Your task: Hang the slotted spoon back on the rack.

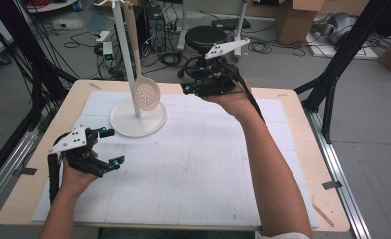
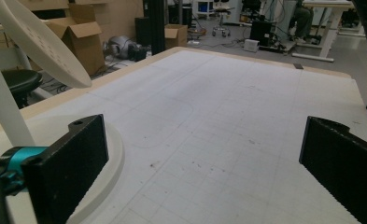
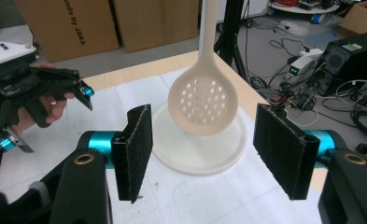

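The cream perforated plastic skimmer spoon (image 3: 203,100) hangs on its round-based white stand (image 1: 138,122); my right gripper (image 3: 204,154) and left gripper (image 1: 111,148) fingers stand wide, empty.

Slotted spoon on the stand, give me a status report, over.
Right gripper open, empty, facing slotted spoon. Left gripper open, empty, low beside stand. Spoon hanging on stand, untouched. Nothing in the way.

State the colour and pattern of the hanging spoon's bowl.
The slotted spoon is cream-white, its bowl dotted with small round holes; the right gripper view shows it best.
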`<state>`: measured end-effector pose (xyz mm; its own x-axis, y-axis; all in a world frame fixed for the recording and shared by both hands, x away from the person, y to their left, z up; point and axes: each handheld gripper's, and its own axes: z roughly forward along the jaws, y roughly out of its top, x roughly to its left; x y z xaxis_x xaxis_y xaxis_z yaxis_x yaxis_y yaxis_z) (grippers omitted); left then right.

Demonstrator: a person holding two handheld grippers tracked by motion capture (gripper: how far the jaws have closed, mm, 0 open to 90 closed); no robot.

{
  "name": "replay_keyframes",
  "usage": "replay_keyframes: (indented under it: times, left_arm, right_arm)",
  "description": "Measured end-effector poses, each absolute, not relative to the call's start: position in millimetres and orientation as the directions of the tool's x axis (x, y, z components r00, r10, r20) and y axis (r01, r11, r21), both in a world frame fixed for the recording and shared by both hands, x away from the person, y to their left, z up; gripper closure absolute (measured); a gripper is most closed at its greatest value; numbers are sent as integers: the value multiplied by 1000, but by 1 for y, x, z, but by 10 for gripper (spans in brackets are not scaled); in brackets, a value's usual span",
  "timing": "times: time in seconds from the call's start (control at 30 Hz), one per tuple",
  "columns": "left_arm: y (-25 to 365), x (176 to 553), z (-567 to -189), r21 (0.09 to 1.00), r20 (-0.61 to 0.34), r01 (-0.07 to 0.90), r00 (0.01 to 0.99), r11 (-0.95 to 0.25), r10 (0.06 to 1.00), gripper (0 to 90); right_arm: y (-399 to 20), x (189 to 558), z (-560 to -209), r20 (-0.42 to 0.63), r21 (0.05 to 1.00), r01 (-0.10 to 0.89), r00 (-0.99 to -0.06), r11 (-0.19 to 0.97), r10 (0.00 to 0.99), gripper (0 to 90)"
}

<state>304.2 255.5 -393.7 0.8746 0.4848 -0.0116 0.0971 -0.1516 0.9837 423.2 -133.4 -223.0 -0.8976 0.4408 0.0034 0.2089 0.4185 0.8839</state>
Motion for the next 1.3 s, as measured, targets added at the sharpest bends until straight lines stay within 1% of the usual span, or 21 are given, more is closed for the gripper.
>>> replay_keyframes:
  times: [0.27,0.57,0.77,1.3]
  left_arm:
    - [255,305,-395,982,-17,104,876,-155,482,18]
    - [254,305,-395,981,-16,107,877,-164,480,18]
    - [253,306,-396,981,-26,114,880,-158,475,17]
    - [251,307,-399,977,-31,127,882,-174,470,18]
  right_arm:
    - [-158,405,-244,45,895,237,-890,377,454,346]
    - [-181,378,-265,35,915,211,-890,345,454,318]
    - [-193,365,-279,41,917,217,-885,333,463,296]
    - [-224,338,-328,102,928,269,-850,259,517,233]
